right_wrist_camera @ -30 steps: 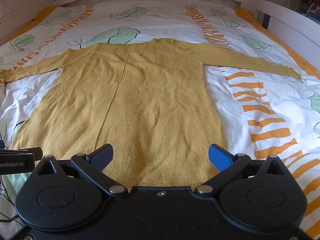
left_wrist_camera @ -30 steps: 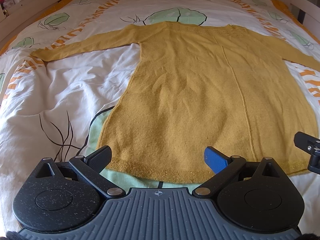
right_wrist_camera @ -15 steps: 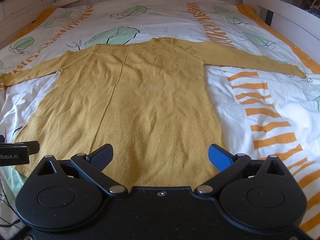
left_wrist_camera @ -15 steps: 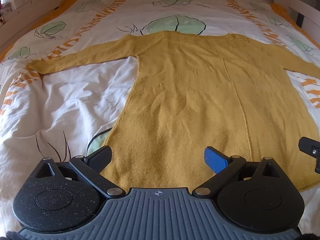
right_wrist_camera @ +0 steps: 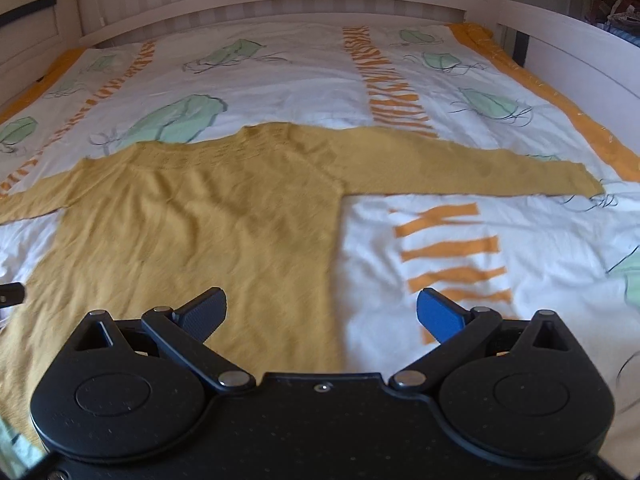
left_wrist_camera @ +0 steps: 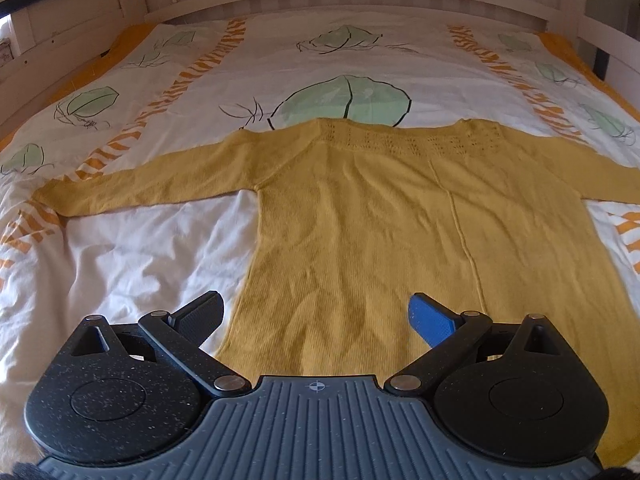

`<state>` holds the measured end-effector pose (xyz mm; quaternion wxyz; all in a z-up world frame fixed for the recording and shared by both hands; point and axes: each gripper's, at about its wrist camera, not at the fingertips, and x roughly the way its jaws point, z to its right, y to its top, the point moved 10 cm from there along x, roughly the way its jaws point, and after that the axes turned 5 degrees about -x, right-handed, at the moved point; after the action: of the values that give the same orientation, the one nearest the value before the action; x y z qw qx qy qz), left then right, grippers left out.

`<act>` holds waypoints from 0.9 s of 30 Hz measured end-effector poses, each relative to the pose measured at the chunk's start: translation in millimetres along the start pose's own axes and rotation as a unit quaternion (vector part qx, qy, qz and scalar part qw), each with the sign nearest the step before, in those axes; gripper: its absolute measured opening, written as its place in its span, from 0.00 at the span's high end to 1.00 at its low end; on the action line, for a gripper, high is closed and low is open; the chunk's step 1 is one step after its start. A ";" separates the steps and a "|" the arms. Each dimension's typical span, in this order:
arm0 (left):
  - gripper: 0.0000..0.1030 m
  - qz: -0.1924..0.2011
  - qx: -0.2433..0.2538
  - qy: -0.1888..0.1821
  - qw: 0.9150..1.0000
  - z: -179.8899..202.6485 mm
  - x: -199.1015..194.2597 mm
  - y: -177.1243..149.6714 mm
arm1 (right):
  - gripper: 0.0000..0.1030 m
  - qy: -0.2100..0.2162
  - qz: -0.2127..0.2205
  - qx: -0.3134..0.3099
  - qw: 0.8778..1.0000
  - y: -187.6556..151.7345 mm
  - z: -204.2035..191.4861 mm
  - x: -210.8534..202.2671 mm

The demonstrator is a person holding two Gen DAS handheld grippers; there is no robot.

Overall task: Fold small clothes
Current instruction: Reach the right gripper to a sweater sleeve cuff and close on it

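A mustard-yellow knitted sweater (left_wrist_camera: pixel 400 220) lies flat on the bed, neckline away from me, both sleeves spread sideways. My left gripper (left_wrist_camera: pixel 316 316) hovers open over the sweater's lower left side, nothing between its fingers. In the right wrist view the same sweater (right_wrist_camera: pixel 200 232) fills the left half, with its right sleeve (right_wrist_camera: pixel 460 168) stretched toward the bed's right side. My right gripper (right_wrist_camera: pixel 322 312) is open above the sweater's right side edge, holding nothing. The hem is hidden below both grippers.
The bed has a white duvet (left_wrist_camera: pixel 140 248) printed with green leaves and orange stripes. A pale wooden headboard (right_wrist_camera: pixel 280 4) runs across the back and a side rail (right_wrist_camera: pixel 568 48) stands at the right. A bit of the left gripper (right_wrist_camera: pixel 10 294) shows at the left edge.
Both grippers have moved forward up the sweater, from its hem toward the middle; the left now points more toward the left sleeve, the right toward the right sleeve. Both stay open.
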<state>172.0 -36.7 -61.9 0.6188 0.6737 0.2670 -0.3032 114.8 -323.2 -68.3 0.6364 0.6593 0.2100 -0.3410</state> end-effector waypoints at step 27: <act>0.03 -0.018 0.010 0.025 0.999 38.8 103.2 50.9 | 0.14 -0.202 -0.009 0.084 0.976 85.5 321.0 115.5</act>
<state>275.8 -81.6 -105.9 0.5998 0.6820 0.2914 -0.3003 195.5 -665.4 -78.0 0.6052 0.6257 0.0533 -0.4893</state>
